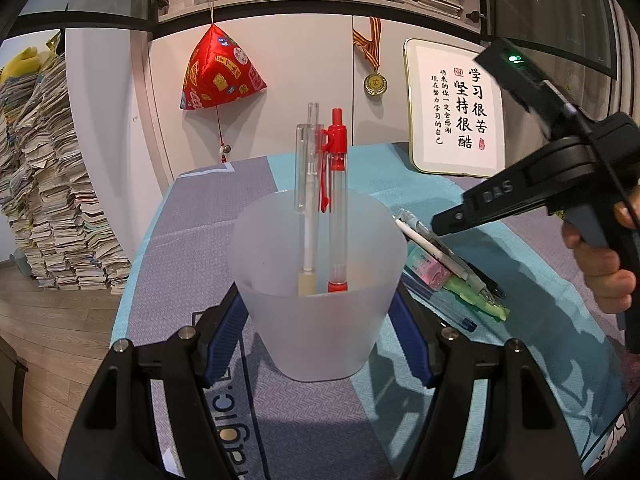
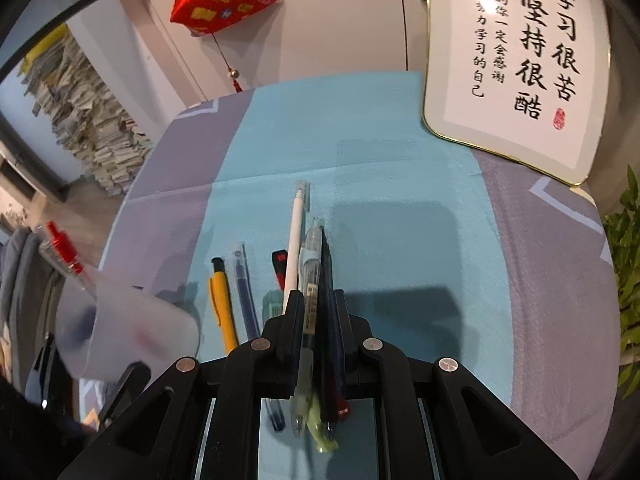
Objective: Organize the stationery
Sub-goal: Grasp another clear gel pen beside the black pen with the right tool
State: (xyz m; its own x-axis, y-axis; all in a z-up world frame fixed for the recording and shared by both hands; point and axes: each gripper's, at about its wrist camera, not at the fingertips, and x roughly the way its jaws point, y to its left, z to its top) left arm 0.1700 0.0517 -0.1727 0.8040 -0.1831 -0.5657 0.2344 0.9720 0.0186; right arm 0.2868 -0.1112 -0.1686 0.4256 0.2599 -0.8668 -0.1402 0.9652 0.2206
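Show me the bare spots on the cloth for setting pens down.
Free: the cloth between the framed calligraphy and the pen pile, plus the grey stretch to its right. Crowded: from the pile leftwards to the cup.

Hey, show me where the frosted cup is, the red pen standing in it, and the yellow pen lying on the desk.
frosted cup (image 1: 320, 332): left wrist view, front wall.
red pen (image 1: 337, 148): left wrist view, red clip section near its top.
yellow pen (image 2: 222, 312): right wrist view, middle of its yellow barrel.
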